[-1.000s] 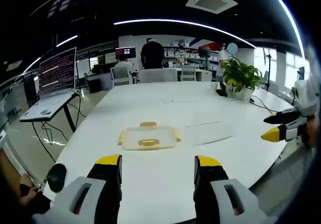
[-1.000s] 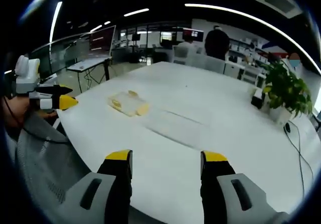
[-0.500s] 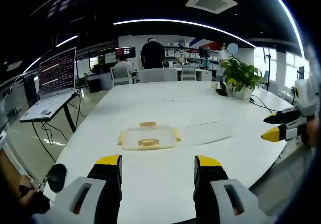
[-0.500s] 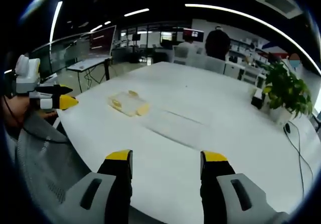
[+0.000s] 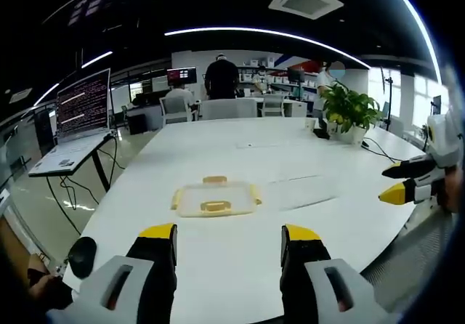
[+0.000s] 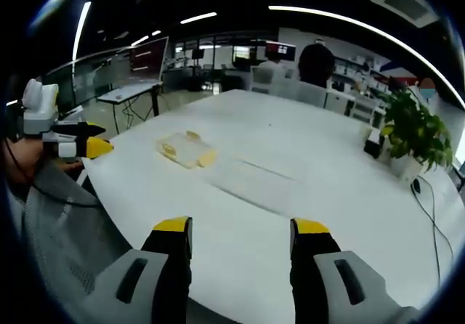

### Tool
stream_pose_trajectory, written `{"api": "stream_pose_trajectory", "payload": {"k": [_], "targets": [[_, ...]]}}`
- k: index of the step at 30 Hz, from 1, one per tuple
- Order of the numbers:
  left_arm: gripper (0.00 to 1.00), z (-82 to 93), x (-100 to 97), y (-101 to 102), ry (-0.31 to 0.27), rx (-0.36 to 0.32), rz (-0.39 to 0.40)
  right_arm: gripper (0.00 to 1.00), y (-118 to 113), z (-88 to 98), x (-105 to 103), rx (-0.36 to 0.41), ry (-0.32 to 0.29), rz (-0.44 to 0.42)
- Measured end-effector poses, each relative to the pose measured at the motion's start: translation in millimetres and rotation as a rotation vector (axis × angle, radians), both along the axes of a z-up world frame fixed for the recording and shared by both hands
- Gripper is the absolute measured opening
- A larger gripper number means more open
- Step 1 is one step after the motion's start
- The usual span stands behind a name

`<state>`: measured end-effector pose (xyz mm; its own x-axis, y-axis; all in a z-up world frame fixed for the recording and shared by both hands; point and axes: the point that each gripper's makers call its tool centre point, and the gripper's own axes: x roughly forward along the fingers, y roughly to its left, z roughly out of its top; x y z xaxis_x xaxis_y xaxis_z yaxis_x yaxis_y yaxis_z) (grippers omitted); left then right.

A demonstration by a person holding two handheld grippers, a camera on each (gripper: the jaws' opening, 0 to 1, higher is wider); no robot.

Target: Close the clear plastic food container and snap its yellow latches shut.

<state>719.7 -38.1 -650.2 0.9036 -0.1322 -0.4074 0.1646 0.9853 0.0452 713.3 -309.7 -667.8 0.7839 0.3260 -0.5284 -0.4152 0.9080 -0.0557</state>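
Note:
A clear plastic container (image 5: 215, 199) with yellow latches lies flat on the white table (image 5: 290, 157), its lid on top. In the right gripper view the same container (image 6: 186, 150) sits to the upper left. My left gripper (image 5: 228, 235) is open, held above the near table edge, well short of the container. My right gripper (image 6: 241, 229) is open too, over the table's near edge. The right gripper (image 5: 398, 183) also shows at the right of the left gripper view, and the left gripper (image 6: 81, 139) at the left of the right gripper view.
A potted plant (image 5: 347, 110) stands at the table's far right, with cables beside it. A laptop on a stand (image 5: 76, 120) is to the left. Chairs and people (image 5: 221, 77) are beyond the far edge. A transparent sheet (image 6: 254, 182) lies mid-table.

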Motion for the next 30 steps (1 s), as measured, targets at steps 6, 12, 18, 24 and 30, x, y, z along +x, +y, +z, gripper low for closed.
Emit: {"api": "stream_pose_trajectory", "payload": {"k": [6,12,18,24,30], "targets": [[0.52,0.0,0.0,0.0,0.0,0.0,0.0,0.51,0.2,0.0,0.0,-0.002,0.0,0.001],[0.52,-0.1,0.0,0.3,0.0,0.001,0.0,0.51,0.8,-0.1,-0.3,-0.007,-0.001,0.004],[0.52,0.1,0.2,0.4,-0.001,0.001,0.001,0.51,0.7,-0.2,-0.4,-0.007,0.0,0.004],[0.52,0.1,0.3,0.2,-0.001,0.001,0.001,0.51,0.8,-0.4,-0.4,-0.008,0.0,0.005],[0.52,-0.3,0.1,-1.2,-0.001,0.011,-0.007,0.51,0.9,-0.6,-0.3,-0.005,0.002,0.005]]}}
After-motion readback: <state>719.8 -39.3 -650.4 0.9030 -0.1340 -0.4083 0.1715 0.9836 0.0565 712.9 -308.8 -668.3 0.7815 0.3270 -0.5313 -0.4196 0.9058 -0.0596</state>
